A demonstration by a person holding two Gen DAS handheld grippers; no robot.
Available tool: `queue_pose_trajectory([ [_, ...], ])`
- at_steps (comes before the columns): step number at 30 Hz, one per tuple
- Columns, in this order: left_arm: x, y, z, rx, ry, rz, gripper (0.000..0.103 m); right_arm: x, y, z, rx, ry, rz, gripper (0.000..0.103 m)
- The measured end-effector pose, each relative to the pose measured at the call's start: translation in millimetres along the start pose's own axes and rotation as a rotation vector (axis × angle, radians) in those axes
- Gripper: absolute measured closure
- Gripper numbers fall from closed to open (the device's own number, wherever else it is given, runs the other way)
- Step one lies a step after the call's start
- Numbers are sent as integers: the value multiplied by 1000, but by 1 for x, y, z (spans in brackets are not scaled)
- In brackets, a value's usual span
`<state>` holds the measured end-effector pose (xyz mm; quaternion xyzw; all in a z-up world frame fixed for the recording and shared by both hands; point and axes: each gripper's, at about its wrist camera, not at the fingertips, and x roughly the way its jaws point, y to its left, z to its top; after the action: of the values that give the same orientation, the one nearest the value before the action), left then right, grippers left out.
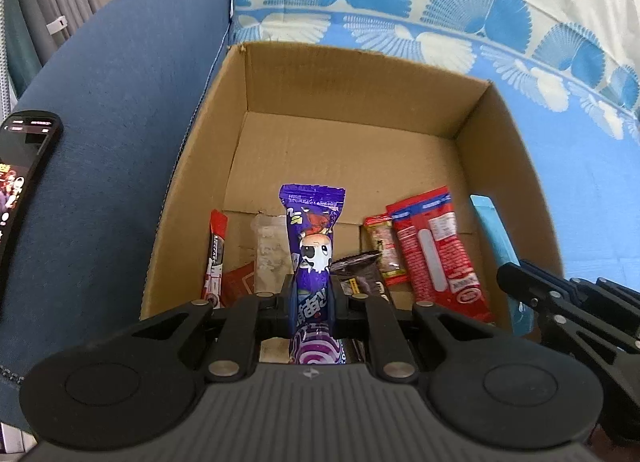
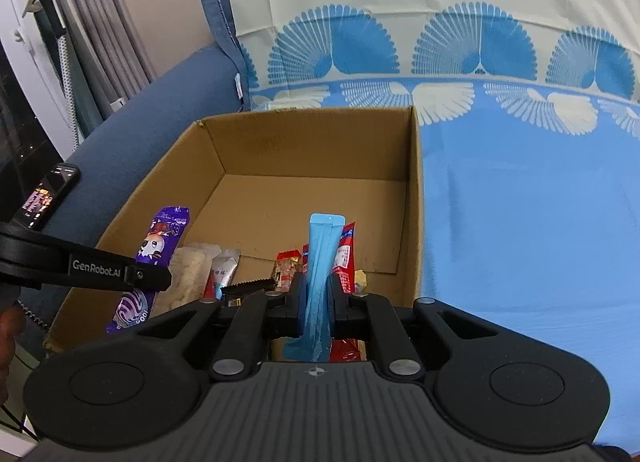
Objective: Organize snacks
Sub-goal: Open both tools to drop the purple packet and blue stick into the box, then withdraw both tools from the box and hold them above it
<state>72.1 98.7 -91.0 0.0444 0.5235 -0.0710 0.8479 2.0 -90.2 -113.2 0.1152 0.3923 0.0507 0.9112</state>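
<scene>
Both grippers loaded over cardboard box: left gripper clamps purple snack, right gripper clamps blue sachet (you're mid-placement); lower, release toward 12 o'clock

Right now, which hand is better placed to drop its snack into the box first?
Left, probably. Its gripper holds the purple packet over the middle of the cardboard box, while the right gripper holds its blue packet beside the right wall.

Each claw is matte black plastic: a ribbed grey-black base plate with a small compass-like mark, two round discs beside that mark, and linkage arms pinned with silver rivets. The left claw and the right claw look alike. White lettering "GenRobot.AI" runs along the left claw's finger.
</scene>
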Motion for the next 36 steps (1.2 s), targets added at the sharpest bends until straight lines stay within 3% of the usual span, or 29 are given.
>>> queue_pose_trajectory([
  [4,11,1,-1,5,15,21,87,9,0,-2,11,17,0,91],
  [6,14,1,-2,3,20,44,76,14,-1,0,24,35,12,85],
  [7,15,2,-1,0,22,66,42,16,-2,2,38,43,17,84],
  [8,15,3,0,-8,21,84,6,17,-4,5,50,44,20,67],
  [9,12,4,0,-22,9,102,0,16,-5,8,59,35,16,44],
  [11,1,7,-2,-44,-44,106,0,7,-5,11,65,-3,-3,22],
  [15,-7,7,-9,-44,-22,123,0,-13,0,8,30,-27,-17,8],
  [32,-104,-14,-109,22,-92,170,0,-121,42,-64,-55,-72,-129,3],
  [36,-120,-12,-130,-2,-81,175,0,-139,47,-74,-79,-92,-142,2],
])
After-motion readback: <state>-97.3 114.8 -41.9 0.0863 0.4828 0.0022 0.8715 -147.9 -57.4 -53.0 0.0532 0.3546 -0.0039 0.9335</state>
